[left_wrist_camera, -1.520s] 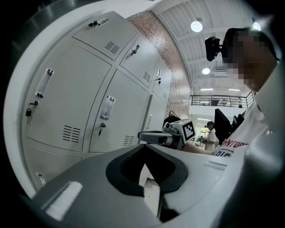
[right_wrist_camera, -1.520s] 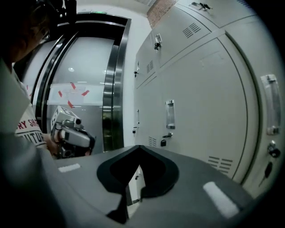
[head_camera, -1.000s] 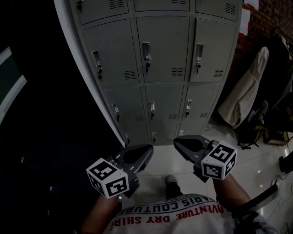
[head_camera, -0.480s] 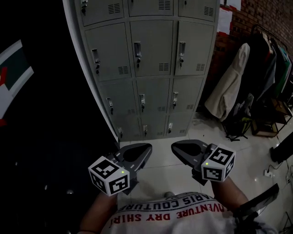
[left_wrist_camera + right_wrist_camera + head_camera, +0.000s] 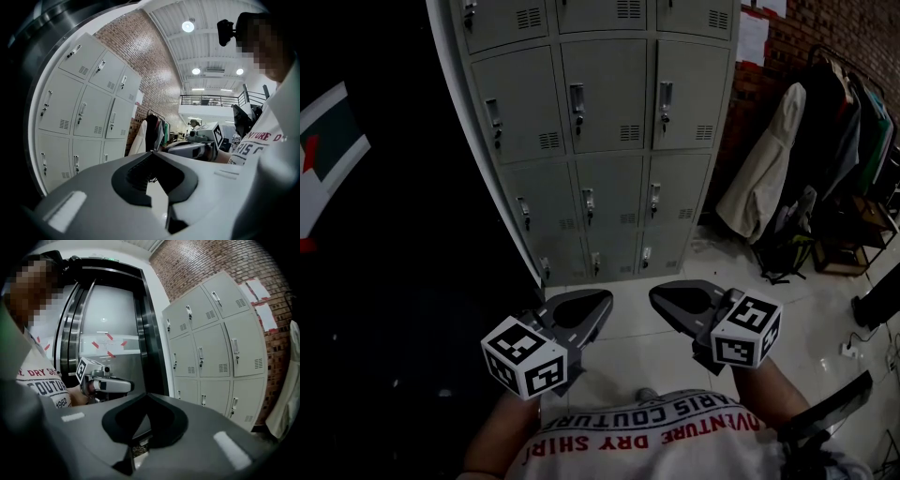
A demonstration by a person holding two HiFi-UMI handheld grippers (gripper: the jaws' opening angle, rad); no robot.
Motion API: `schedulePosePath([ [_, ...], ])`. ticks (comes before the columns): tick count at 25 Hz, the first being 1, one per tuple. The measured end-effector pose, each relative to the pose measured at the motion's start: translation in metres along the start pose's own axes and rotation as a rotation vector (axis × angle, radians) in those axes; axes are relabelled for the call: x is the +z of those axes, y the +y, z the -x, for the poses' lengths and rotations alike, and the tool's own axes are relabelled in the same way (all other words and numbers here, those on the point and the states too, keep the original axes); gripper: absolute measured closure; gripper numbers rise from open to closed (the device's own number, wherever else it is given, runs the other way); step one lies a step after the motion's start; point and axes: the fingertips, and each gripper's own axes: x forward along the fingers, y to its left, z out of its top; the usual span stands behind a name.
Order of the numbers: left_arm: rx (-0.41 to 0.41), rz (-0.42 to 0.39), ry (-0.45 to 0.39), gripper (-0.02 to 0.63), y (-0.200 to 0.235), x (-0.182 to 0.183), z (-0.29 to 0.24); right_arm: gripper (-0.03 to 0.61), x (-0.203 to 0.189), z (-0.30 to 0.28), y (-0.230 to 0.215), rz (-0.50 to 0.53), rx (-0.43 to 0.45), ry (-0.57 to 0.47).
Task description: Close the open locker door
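A grey bank of lockers (image 5: 600, 141) stands ahead against a brick wall; every door that shows looks closed, each with a handle and vent slots. The same lockers (image 5: 84, 112) fill the left of the left gripper view, and the lockers (image 5: 211, 348) show right of centre in the right gripper view. My left gripper (image 5: 598, 302) and right gripper (image 5: 661, 295) hover low in front of my chest, well short of the lockers, tips turned toward each other. Both are shut with nothing held. The left gripper (image 5: 152, 153) sees the right gripper (image 5: 197, 145); the right gripper (image 5: 146, 395) sees the left gripper (image 5: 105, 383).
Coats hang on a rack (image 5: 769, 178) right of the lockers, with a dark bag (image 5: 787, 253) on the floor below. A dark metal-framed doorway (image 5: 375, 234) takes up the left side. Pale floor tiles (image 5: 628, 347) lie between me and the lockers.
The view has swung a little: the lockers sit further left and the coat rack shows more. Both grippers have stayed in about the same place, shut.
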Motion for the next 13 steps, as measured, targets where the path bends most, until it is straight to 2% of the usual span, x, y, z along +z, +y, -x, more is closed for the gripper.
schedulePosePath([
  [13, 0.014, -0.006, 0.005, 0.609, -0.012, -0.003, 0.007, 0.581, -0.002, 0.001, 0.013, 0.005, 0.036, 0.001],
])
